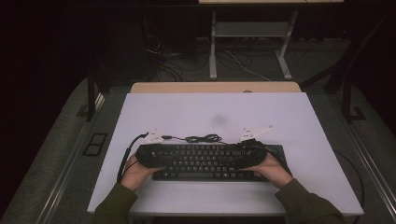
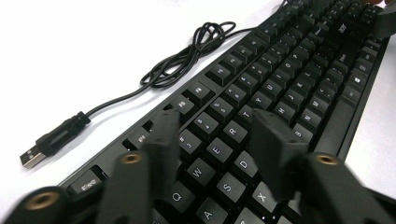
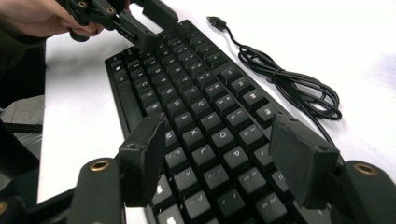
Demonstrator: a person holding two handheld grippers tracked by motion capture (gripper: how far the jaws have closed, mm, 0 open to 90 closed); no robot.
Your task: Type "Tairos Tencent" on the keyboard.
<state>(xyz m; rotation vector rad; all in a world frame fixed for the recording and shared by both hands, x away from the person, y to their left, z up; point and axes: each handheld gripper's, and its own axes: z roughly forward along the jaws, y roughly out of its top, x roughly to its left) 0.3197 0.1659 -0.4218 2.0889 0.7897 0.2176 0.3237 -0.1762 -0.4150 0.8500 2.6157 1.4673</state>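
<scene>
Dark floor and tangled cables are surrounding a white desk (image 1: 299,121) in the high view, where a black keyboard (image 1: 205,161) is lying near the desk's front edge. Just behind the keyboard its cord (image 1: 203,138) is sitting in a loose coil. The left hand-held gripper (image 1: 150,155) is hovering over the keyboard's left end and the right hand-held gripper (image 1: 247,156) over its right end, a hand behind each one.

Looking along the left hand-held gripper (image 2: 219,140), its jaws are standing partly apart above the keyboard (image 2: 280,74), gripping nothing; whether they are touching the keys is unclear. The cord (image 2: 187,60) is lying just beside the keyboard's far edge, its plug (image 2: 49,142) resting on the desk (image 2: 93,42).

Looking along the right hand-held gripper (image 3: 219,154), its jaws are standing well apart over the keyboard (image 3: 196,102), with only keys below and nothing gripped. At the keyboard's far end the left hand-held gripper (image 3: 140,30) is hanging over the keys. The cord (image 3: 299,88) is lying beside the keyboard.
</scene>
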